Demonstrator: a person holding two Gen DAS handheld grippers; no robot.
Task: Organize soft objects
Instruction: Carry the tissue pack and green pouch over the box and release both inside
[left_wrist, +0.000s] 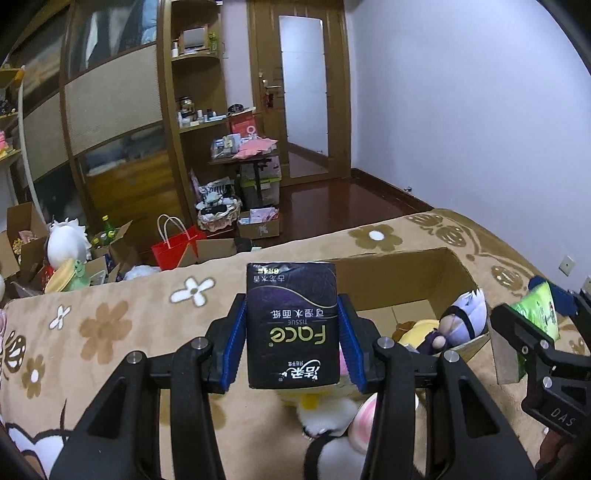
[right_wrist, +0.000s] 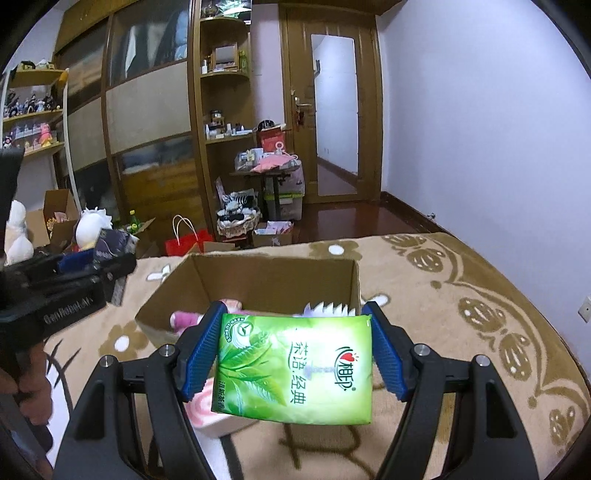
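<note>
My left gripper (left_wrist: 291, 336) is shut on a black tissue pack (left_wrist: 292, 325) printed "Face", held above the bed to the left of the open cardboard box (left_wrist: 388, 280). My right gripper (right_wrist: 293, 350) is shut on a green tissue pack (right_wrist: 295, 365), held just in front of the box (right_wrist: 273, 280). The green pack also shows at the right of the left wrist view (left_wrist: 539, 314). The box holds a purple-haired plush doll (left_wrist: 458, 321) and a yellow plush (left_wrist: 417, 330). A pink and white plush (left_wrist: 343, 417) lies on the blanket under my left gripper.
The box sits on a bed with a tan flower-patterned blanket (right_wrist: 461, 295). Beyond the bed edge the floor holds a red bag (left_wrist: 173, 247), cardboard boxes and plush toys (left_wrist: 66, 243). Wooden shelves, a wardrobe and a door (left_wrist: 303, 92) stand behind.
</note>
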